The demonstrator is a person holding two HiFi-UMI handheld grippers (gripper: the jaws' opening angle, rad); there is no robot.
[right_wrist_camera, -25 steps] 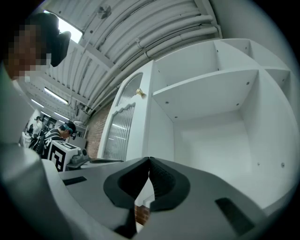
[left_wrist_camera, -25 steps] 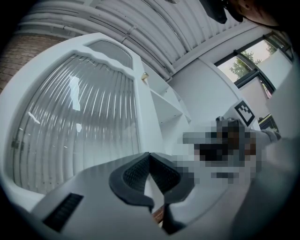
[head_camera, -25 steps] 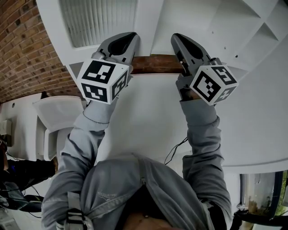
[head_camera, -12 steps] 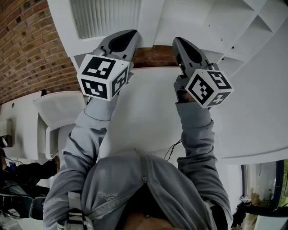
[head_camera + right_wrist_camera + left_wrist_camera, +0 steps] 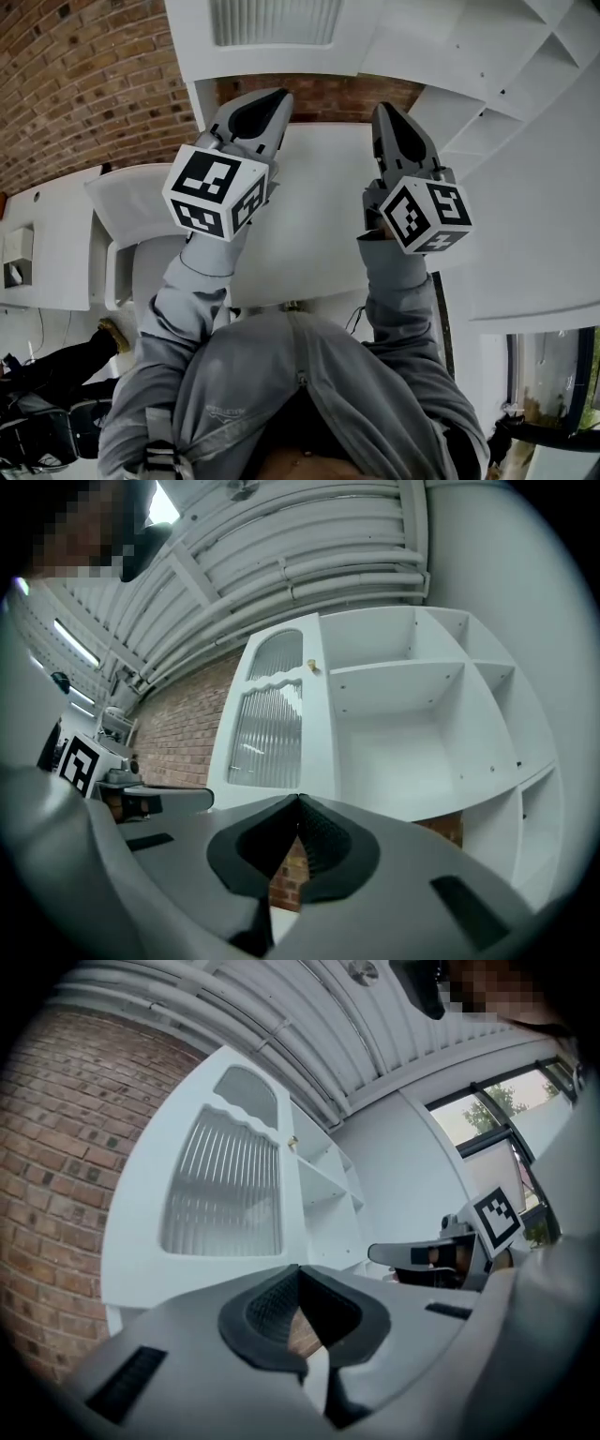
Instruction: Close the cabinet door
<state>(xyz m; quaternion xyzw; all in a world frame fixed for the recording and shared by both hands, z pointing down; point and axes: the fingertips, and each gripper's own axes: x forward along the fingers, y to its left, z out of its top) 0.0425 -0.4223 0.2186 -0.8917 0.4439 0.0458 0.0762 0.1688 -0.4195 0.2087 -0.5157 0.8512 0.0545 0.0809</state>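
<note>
The white cabinet (image 5: 412, 733) stands open, its bare shelves (image 5: 487, 66) facing me. Its door (image 5: 272, 724) with the ribbed glass pane hangs swung out to the left, with a small knob (image 5: 313, 667) on its free edge. The same door (image 5: 225, 1185) fills the left gripper view and lies at the top of the head view (image 5: 272, 23). My left gripper (image 5: 265, 98) is shut and empty, held below the door without touching it. Off to the right, my right gripper (image 5: 386, 111) is shut and empty, apart from the cabinet.
A brick wall (image 5: 84, 84) runs behind and left of the cabinet. A white tabletop (image 5: 309, 234) lies under both grippers. White furniture (image 5: 122, 206) stands at the left, and a person's legs (image 5: 56, 366) show at the lower left. Windows (image 5: 506, 1110) are on the right.
Both grippers have drawn back and sunk a little away from the cabinet. The door and shelves now sit higher in the head view, with more brick wall showing. Both stay shut.
</note>
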